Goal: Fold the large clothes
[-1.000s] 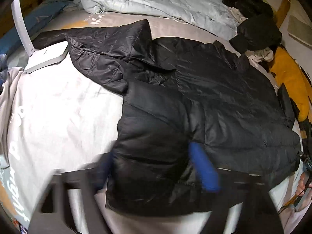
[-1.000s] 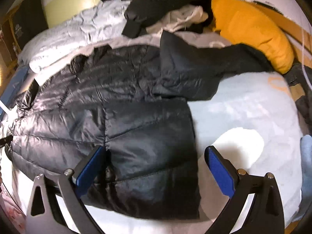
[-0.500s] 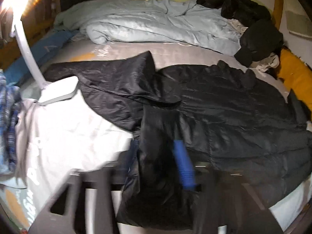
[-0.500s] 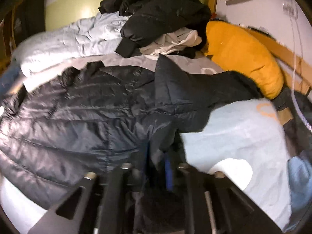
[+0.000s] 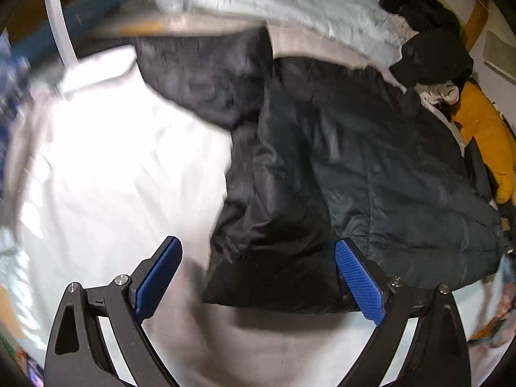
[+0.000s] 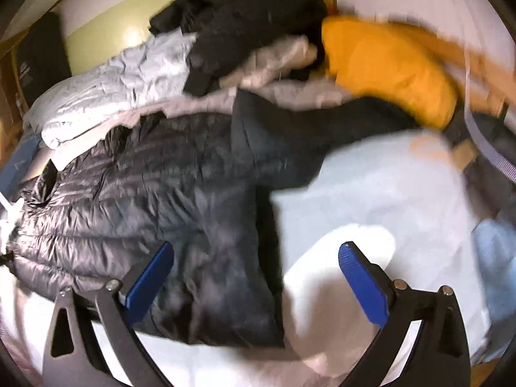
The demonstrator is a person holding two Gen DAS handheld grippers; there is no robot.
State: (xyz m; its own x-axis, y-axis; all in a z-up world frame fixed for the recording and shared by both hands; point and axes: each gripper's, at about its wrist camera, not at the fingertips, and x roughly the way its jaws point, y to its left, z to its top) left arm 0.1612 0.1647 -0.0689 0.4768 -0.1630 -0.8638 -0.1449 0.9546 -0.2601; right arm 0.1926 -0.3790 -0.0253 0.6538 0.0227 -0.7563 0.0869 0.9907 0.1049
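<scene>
Left wrist view, far left: white curved stand [image 5: 59,22] rising off the bed edge, blurred blue fabric next to it. Then bare white sheet [image 5: 106,167], brightly lit, taking up most of the left half.

My left gripper [image 5: 258,277] sits low in frame, jaws opening and already spread wide. Blue pads [image 5: 158,277] press on nothing. The near corner of the black puffer jacket [image 5: 338,167] lies in the gap between them but loose, flat on the bed, not gripped. The jacket's left side panel is folded inward over the body; one sleeve stretches away towards the upper left. The jacket covers the centre and right of the bed.

Behind it: crumpled pale grey duvet [image 5: 290,3], a heap of dark clothes [image 5: 429,48] at upper right, an orange cushion [image 5: 487,135] against the right edge.

Right wrist view, left to right: the same jacket [image 6: 154,200] fills the left and centre, quilted body spread out, its right side flap folded over and ending near frame centre. Duvet [image 6: 109,87] and dark clothes pile [image 6: 245,16] behind it, orange cushion [image 6: 387,71] upper right, other sleeve running towards that cushion.

My right gripper [image 6: 256,277] is also opening, jaws wide. Its left finger [image 6: 148,277] hangs over the folded flap; the right one is over bare pale blue sheet [image 6: 371,193]. Nothing clamped. Fabric edge is between the fingers, untouched as far as I can tell. Both views are motion-blurred, so fine detail on the hem is unreadable.
</scene>
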